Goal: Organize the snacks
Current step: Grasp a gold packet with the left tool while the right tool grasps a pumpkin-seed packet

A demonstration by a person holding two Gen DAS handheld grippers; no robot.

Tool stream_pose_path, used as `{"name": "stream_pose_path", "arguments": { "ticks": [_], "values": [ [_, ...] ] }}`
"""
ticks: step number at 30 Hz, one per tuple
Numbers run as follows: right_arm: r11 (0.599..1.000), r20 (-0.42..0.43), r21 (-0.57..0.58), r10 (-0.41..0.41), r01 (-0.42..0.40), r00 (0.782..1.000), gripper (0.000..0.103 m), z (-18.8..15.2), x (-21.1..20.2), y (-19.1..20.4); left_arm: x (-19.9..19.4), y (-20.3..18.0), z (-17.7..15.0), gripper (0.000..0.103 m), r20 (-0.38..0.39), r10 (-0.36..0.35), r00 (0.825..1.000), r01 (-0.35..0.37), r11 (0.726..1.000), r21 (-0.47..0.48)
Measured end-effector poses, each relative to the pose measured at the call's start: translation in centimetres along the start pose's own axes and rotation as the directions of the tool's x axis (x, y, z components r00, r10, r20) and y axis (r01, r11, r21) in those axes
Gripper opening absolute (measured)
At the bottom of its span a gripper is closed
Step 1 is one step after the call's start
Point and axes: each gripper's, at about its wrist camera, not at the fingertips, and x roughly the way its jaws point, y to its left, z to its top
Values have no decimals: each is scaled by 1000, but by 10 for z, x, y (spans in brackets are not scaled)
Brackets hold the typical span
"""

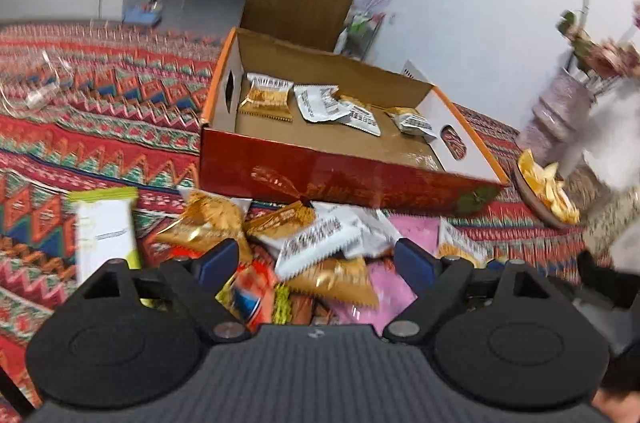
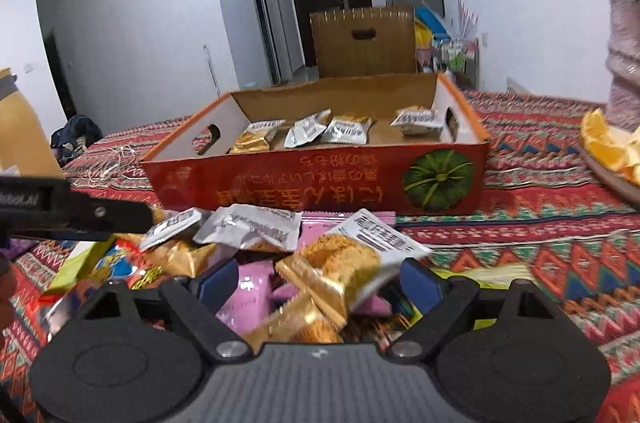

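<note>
Hovering over the pile [image 2: 256,255] of loose snacks, both grippers stand with jaws spread wide and nothing between them, which fits a moment of choosing the next packet, not carrying one. The left gripper [image 1: 318,259] looks down on a grey-and-white packet [image 1: 320,243] lying on top of the heap, while the right gripper [image 2: 320,279] has a gold packet [image 2: 340,271] lying between its open fingers, apparently not yet pinched. The pile sits on the patterned cloth [image 1: 80,127] right against the near wall of the red box [image 2: 320,183], so each packet needs only a short lift over that wall. Four packets [image 1: 336,103] already lie in a rough row along the far side of the box floor, leaving the near half free; I judge the sorting is early, since most snacks remain outside. A plate [image 2: 608,159] of orange slices sits by the right edge of the cloth, apart from the work.
</note>
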Motion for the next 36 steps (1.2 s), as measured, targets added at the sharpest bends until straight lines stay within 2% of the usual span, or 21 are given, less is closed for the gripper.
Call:
{"name": "stream_pose_path", "arguments": {
  "ticks": [2,6,7,8,9,10,12,15,20,23,29,31,32,33,34,36],
  "values": [
    [1000,8,-11,3,-3,1000,79,2,8,1,14,1,8,86,-28,17,999,-18,999,-42],
    [999,26,-35,-13,14,1000,76,5,22,3,40,-1,19,86,-55,26,998,-28,999,-47],
    [999,29,-35,-10,11,1000,70,5,24,1,46,-2,20,85,-58,37,998,-40,998,-48],
    [999,32,-34,-15,16,999,67,5,26,0,52,-2,19,75,-63,52,997,-56,997,-52],
    [999,32,-41,-25,26,999,59,4,27,-1,57,-3,18,59,-75,70,995,-74,996,-54],
    [998,31,-54,-35,37,999,55,3,28,-1,60,-2,15,54,-81,82,993,-86,995,-58],
    [996,37,-76,-37,40,999,46,2,26,-2,60,0,9,35,-62,80,995,-84,995,-62],
    [994,43,-99,-47,51,998,42,1,22,-1,48,1,4,23,-45,67,997,-70,995,-68],
    [995,73,-90,-29,36,997,40,-2,6,2,18,0,-10,14,5,68,998,-68,997,-42],
    [996,120,-81,-15,25,993,40,-6,-20,4,0,-6,-22,9,22,67,998,-66,998,-16],
    [996,167,-88,29,-15,985,40,-25,-82,7,-34,-28,-52,8,93,101,991,-112,986,126],
    [995,174,-98,22,-5,985,40,-33,-95,8,-32,-36,-52,24,131,142,981,-164,969,183],
    [995,174,-100,16,1,985,40,-36,-99,8,-28,-39,-50,43,152,166,974,-195,959,207],
    [995,176,-98,13,5,984,40,-39,-104,8,-23,-40,-48,50,170,201,965,-235,948,215],
    [996,177,-92,14,2,984,40,-41,-108,7,-15,-39,-45,52,171,228,958,-264,937,229],
    [997,178,-81,24,-10,984,40,-45,-116,4,2,-35,-36,53,118,244,963,-266,935,235]
  ]
}}
